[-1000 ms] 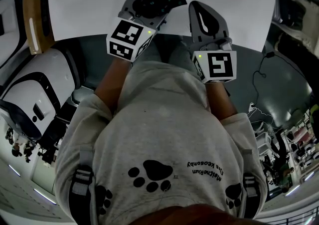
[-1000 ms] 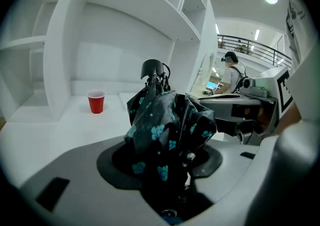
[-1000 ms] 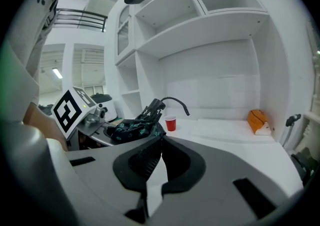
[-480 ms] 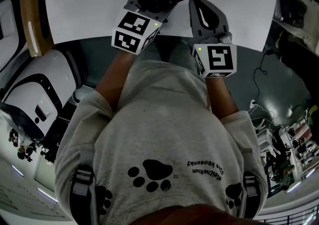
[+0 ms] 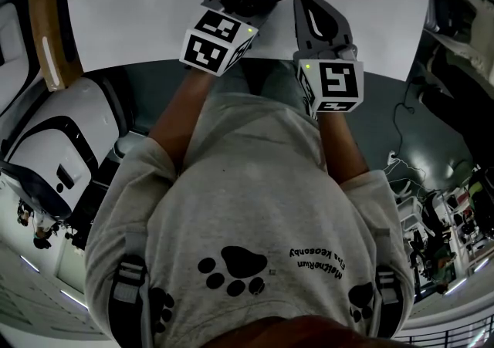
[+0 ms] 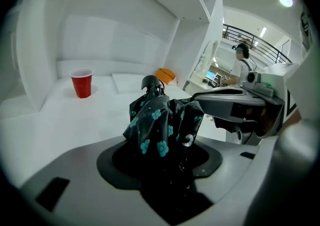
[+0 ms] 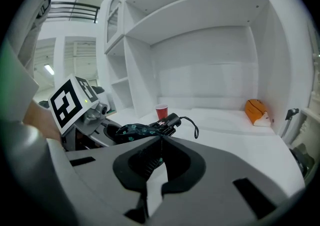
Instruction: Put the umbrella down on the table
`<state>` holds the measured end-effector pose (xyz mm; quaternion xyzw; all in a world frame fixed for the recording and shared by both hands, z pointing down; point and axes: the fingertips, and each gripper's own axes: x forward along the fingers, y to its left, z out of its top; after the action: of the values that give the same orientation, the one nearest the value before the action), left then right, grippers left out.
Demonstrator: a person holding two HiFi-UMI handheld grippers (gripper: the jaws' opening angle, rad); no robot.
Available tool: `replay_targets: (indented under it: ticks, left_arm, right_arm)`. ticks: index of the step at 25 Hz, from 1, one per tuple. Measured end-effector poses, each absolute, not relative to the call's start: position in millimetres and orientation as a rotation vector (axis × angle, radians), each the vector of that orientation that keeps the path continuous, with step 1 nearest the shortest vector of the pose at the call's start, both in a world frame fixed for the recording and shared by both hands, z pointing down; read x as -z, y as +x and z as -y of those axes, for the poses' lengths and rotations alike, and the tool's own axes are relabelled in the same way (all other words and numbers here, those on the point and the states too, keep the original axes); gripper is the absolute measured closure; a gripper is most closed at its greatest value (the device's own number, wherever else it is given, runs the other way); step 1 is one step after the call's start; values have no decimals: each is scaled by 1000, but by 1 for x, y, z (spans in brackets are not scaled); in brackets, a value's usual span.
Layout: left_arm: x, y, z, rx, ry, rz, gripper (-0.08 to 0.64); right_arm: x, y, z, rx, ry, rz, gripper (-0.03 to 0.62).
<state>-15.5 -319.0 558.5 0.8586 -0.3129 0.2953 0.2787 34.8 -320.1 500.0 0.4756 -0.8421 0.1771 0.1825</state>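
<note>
**Left gripper**: my fingers are clenched on the folded black umbrella with teal flowers, gripping the bunched cloth low on the canopy. The umbrella rises out of the grip, tilted up and away from me. Its silver snap fastener faces the camera.

**Right gripper**: my fingers are pressed together at the tips, right at the lower edge of the canopy. A speck of the flowered cloth shows in the slit between them, so I read this as a pinch on a fold of the umbrella. From this side the umbrella lies nearly level, with the canopy to the left and the black cylindrical handle to the right. A black wrist cord loops down off the handle's end.

**Position:** in the head view the umbrella is out in front of me, over the near part of the white surface and between the two grippers. It is carried in the fingers, not laid flat. Whether any part touches the surface I cannot tell.

**Containers:** one red plastic cup stands upright far back on the surface, inside the white alcove under the white shelving. Its mouth is open, but I cannot make out what is in it. A rounded orange object sits at the back of the surface toward the other side, well apart from the cup. What it is I cannot tell.
</note>
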Motion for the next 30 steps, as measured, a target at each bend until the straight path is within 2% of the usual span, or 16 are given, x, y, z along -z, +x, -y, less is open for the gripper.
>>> replay_targets:
  ticks: [12,30]
  left_arm:
    - [-576,-12,324,-856,2247,794,324]
    - [-598,-9,332,-907,2151,736,318]
  right_arm:
    - [-515,22,343,-482,1290,2354,560]
    - [-569,10,363,-645,1078,2269,560]
